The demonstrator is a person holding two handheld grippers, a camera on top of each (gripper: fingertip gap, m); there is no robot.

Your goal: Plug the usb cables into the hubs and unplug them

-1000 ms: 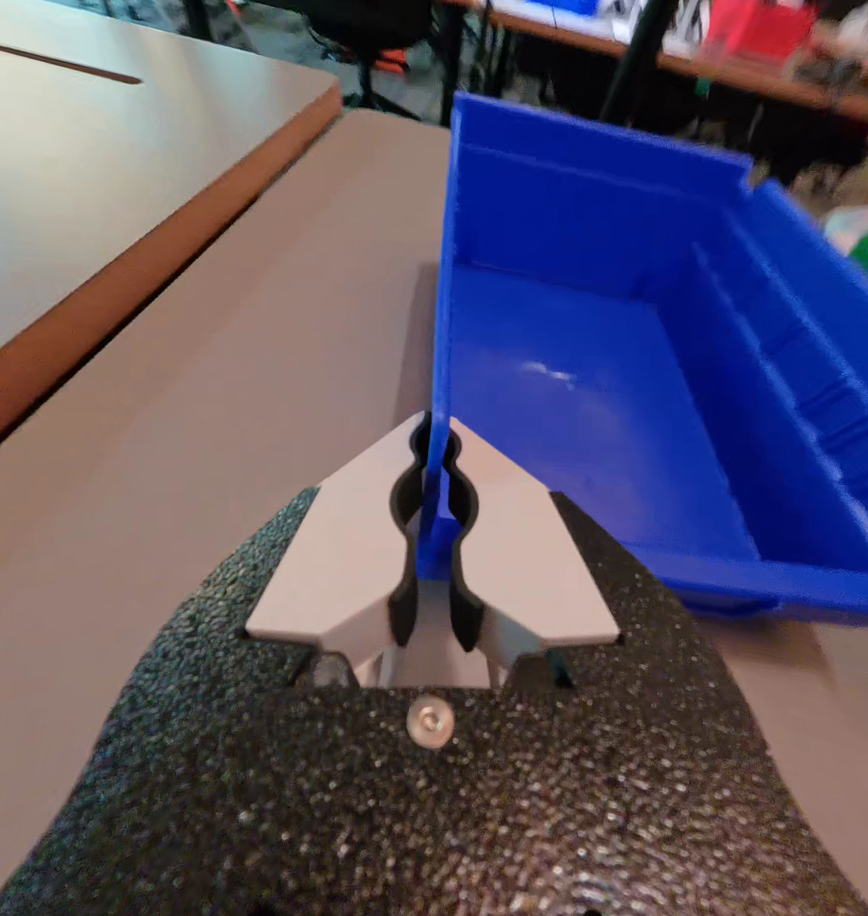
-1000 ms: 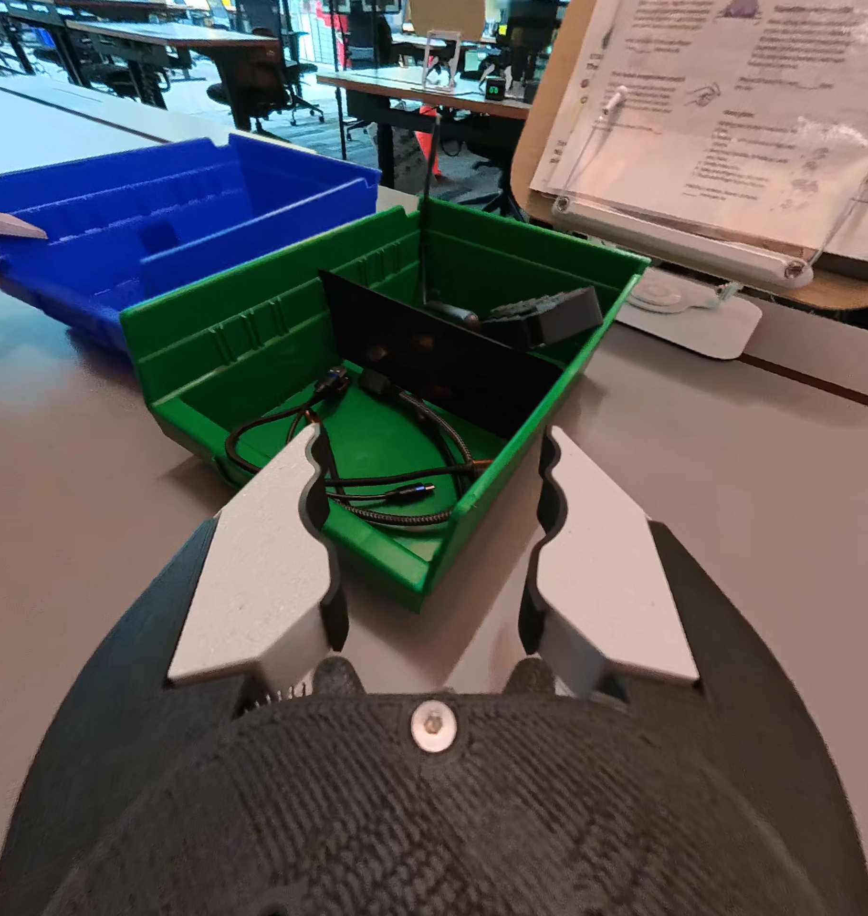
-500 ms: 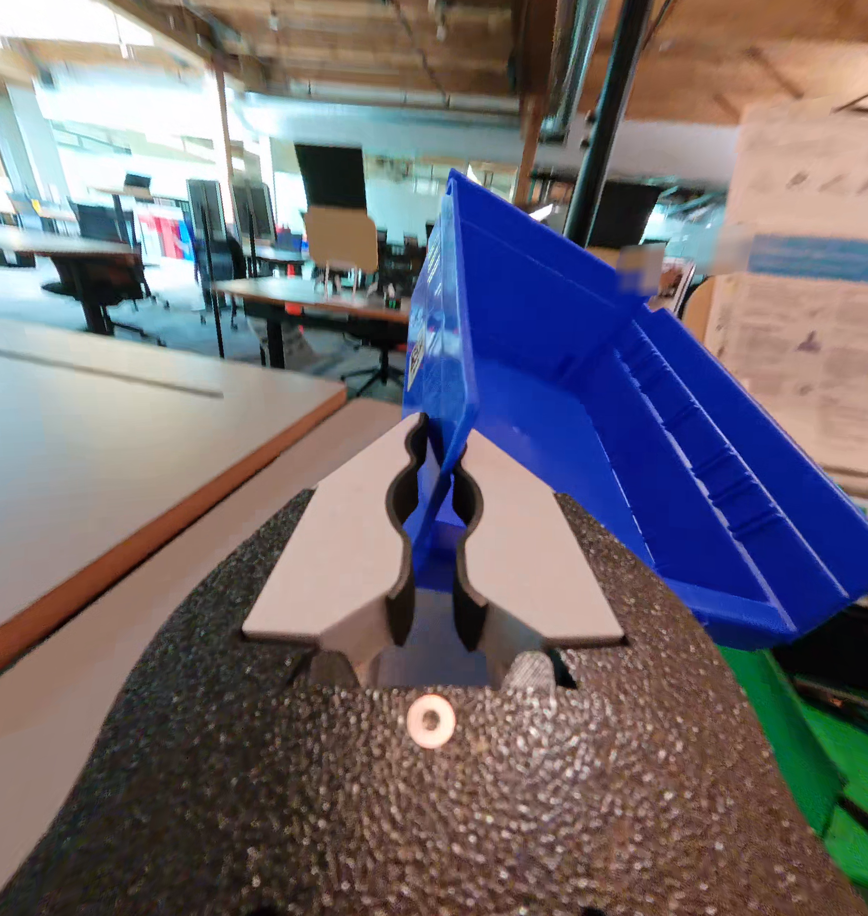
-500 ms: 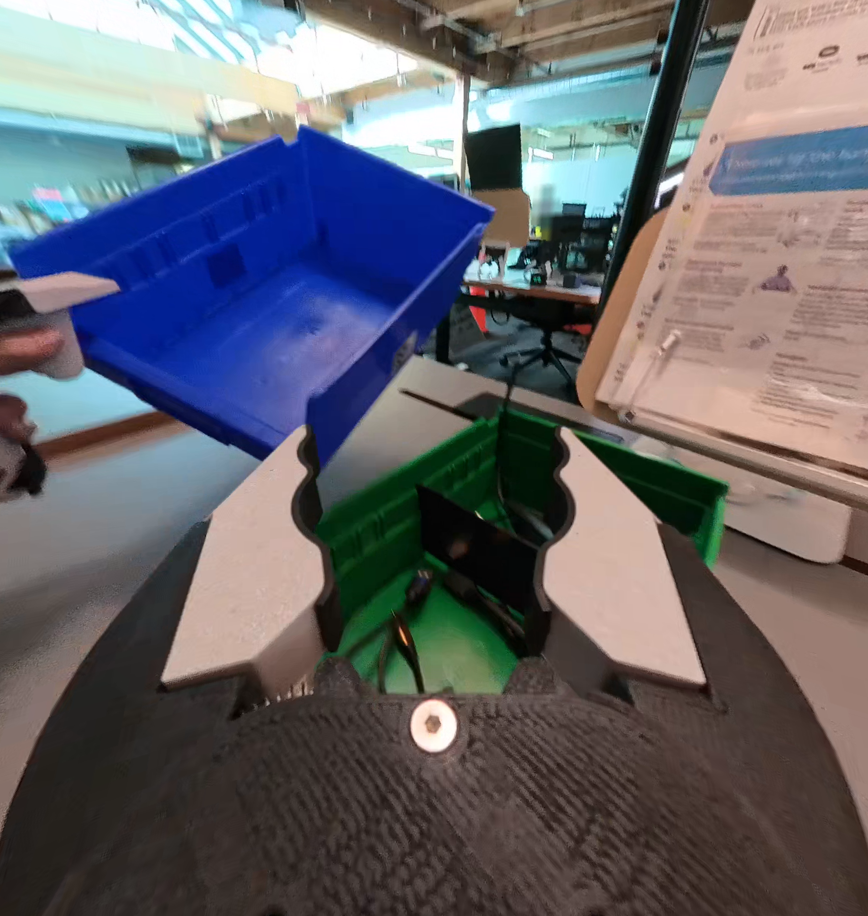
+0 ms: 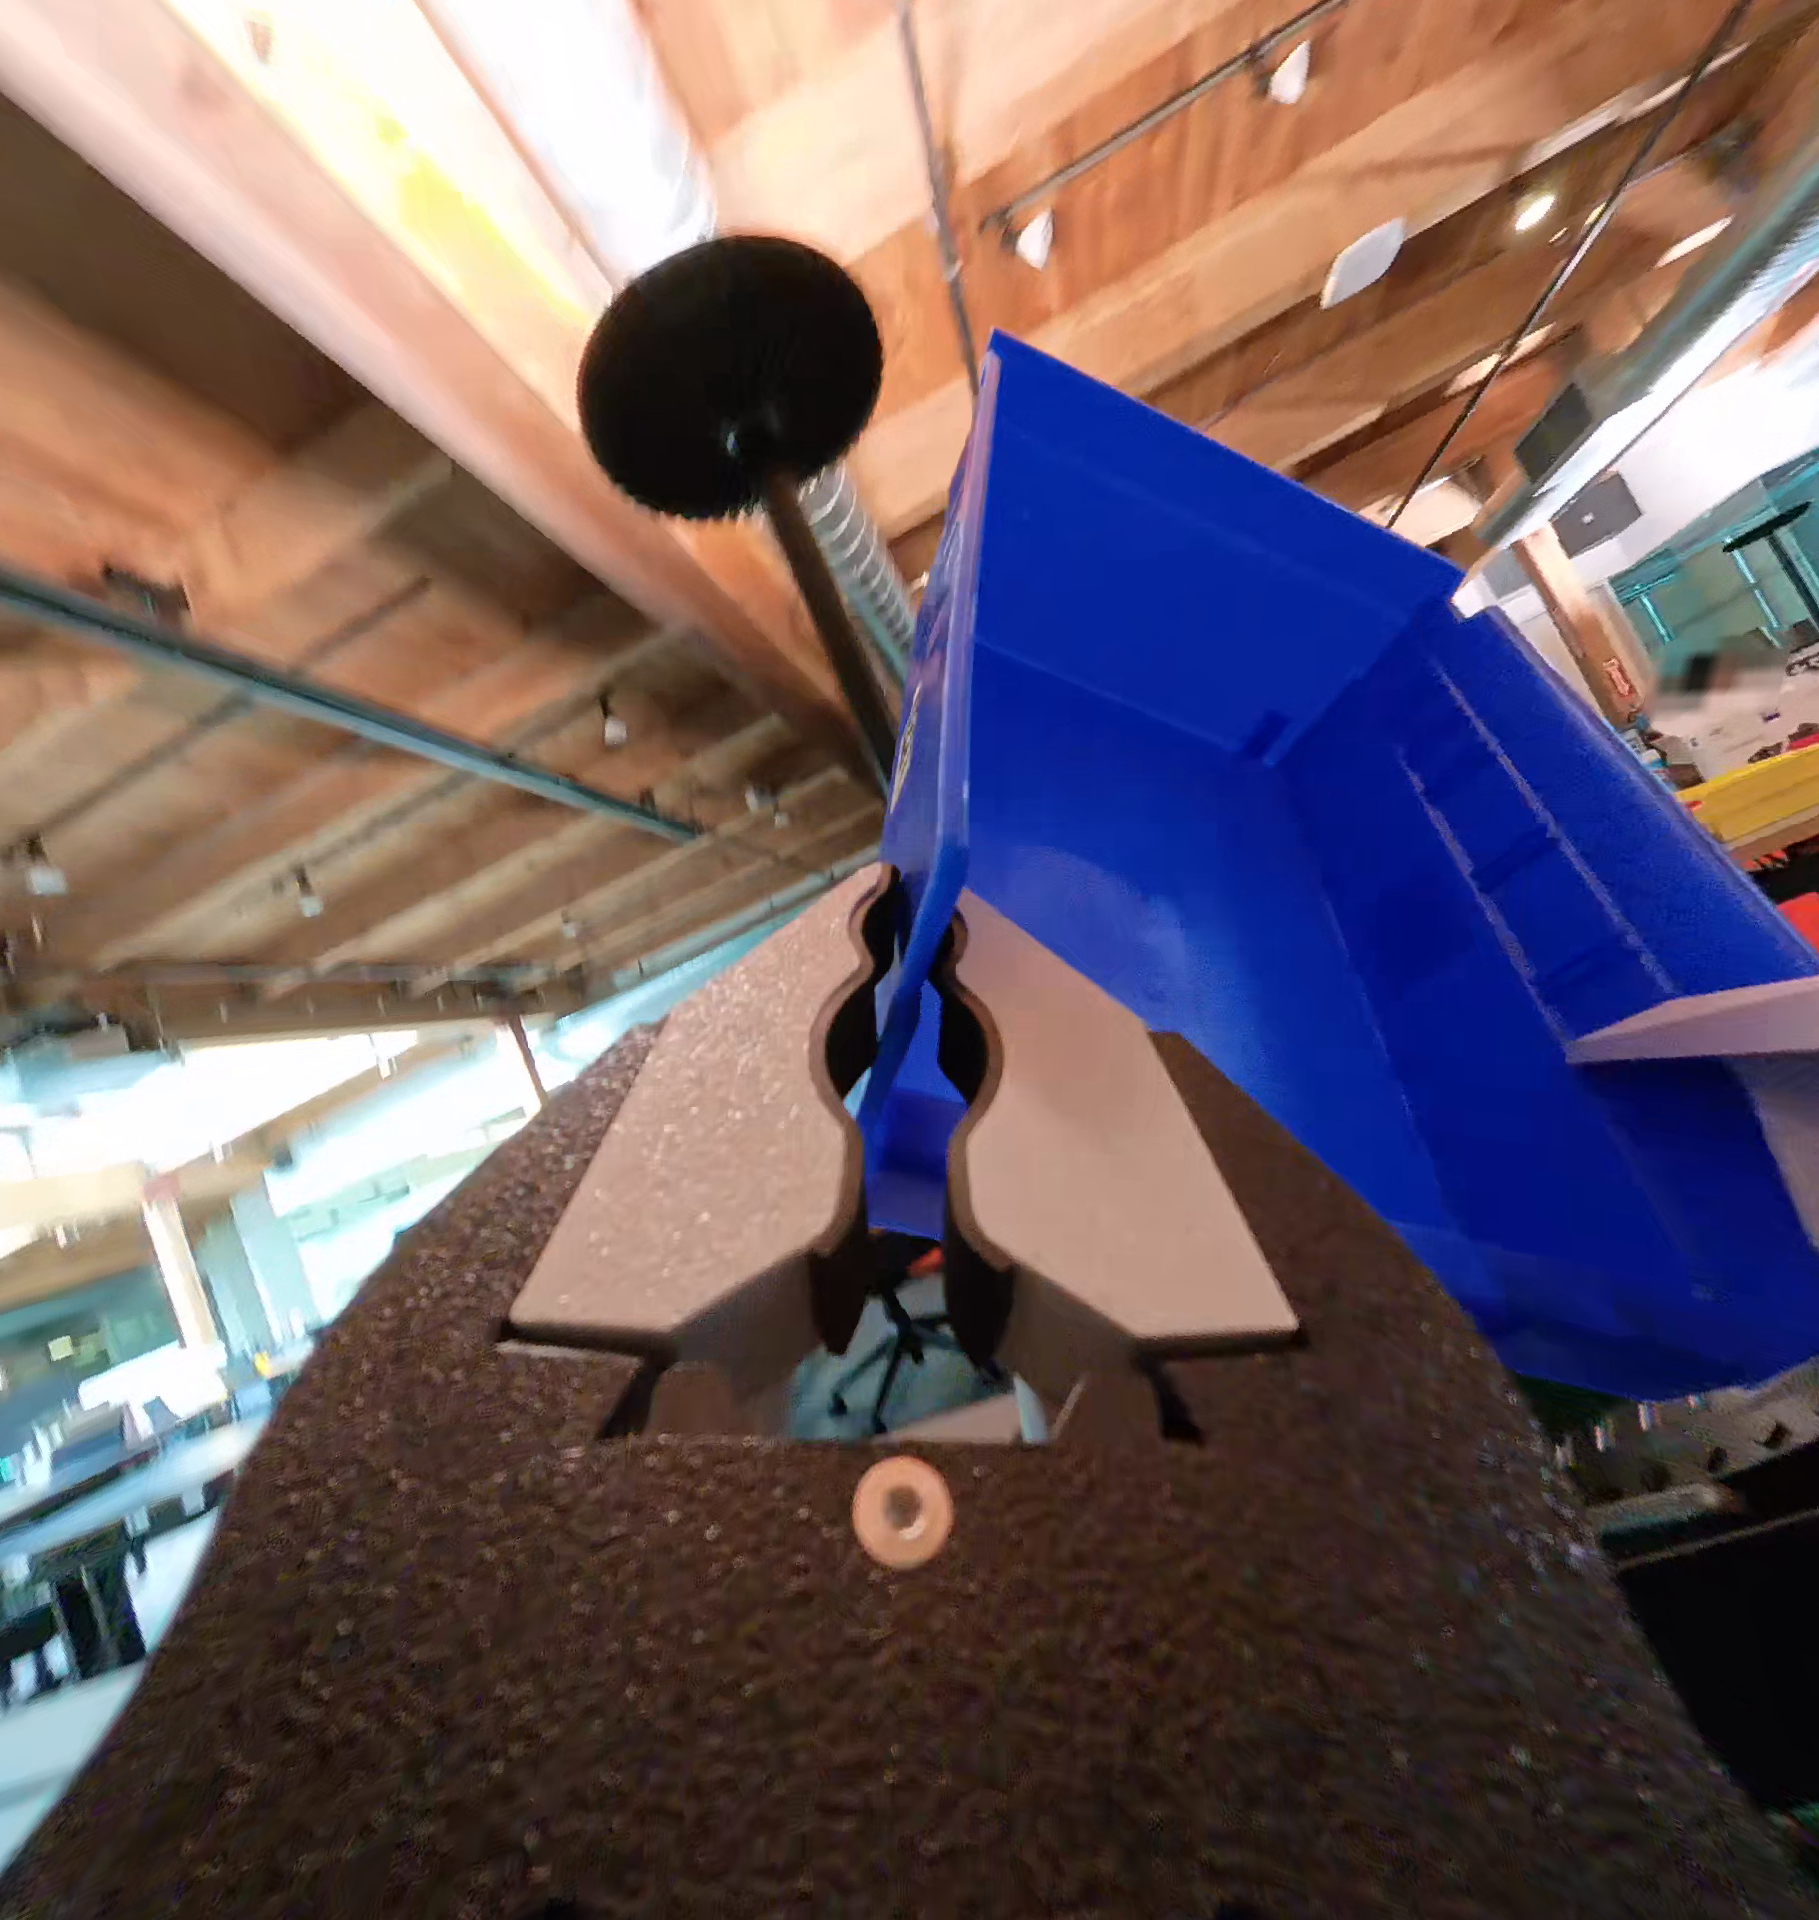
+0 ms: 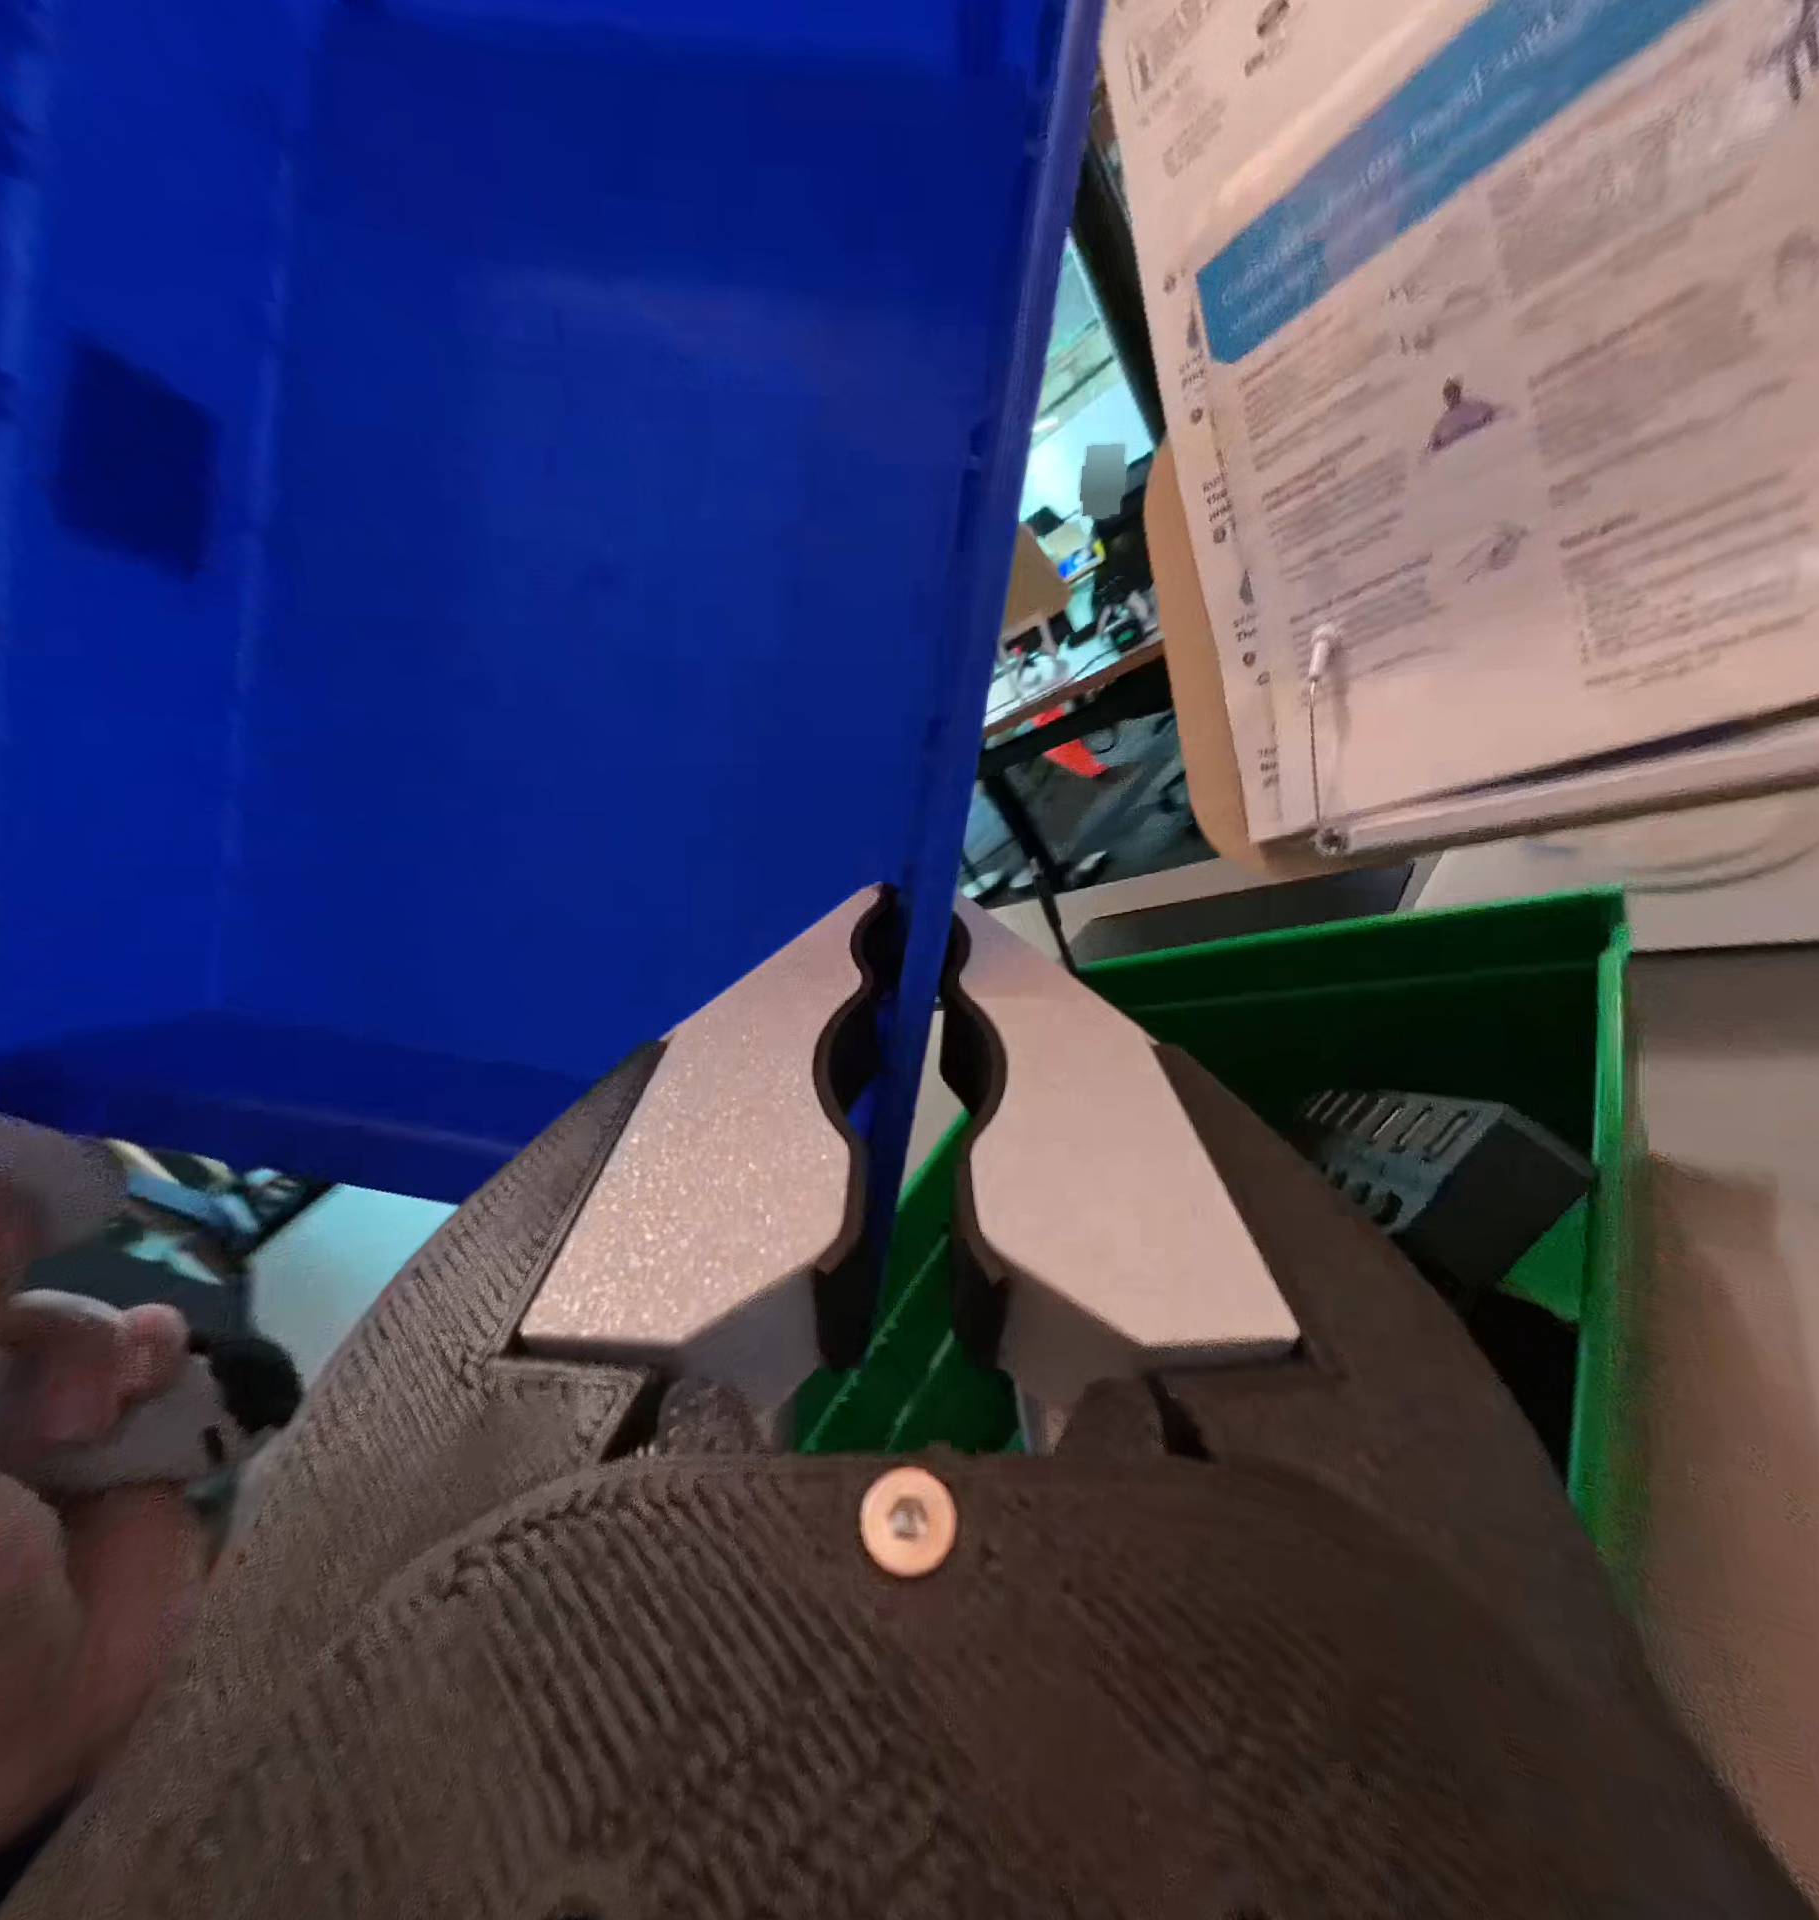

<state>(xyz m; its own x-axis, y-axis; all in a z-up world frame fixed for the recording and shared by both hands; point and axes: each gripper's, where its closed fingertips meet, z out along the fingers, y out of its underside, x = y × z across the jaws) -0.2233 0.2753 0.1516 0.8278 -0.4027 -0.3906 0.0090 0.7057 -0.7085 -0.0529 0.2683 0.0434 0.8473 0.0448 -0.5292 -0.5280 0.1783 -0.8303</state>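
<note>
An empty blue bin (image 5: 1300,935) is held up in the air, tilted. My left gripper (image 5: 920,920) is shut on one wall of it. My right gripper (image 6: 920,925) is shut on the opposite wall of the blue bin (image 6: 469,520); one of its fingers (image 5: 1705,1023) shows at the right edge of the left wrist view. Below, a green bin (image 6: 1404,997) holds a black USB hub (image 6: 1445,1164). The cables are hidden.
A document stand with printed pages (image 6: 1507,416) stands behind the green bin on the right. A black pole with a round top (image 5: 728,374) rises behind the blue bin under a wooden ceiling. A person's hand (image 6: 43,1403) shows at the lower left.
The blue bin was lifted off the table and tilted upward. My right gripper went from open above the green bin to shut on the blue bin's wall. My left gripper kept its hold.
</note>
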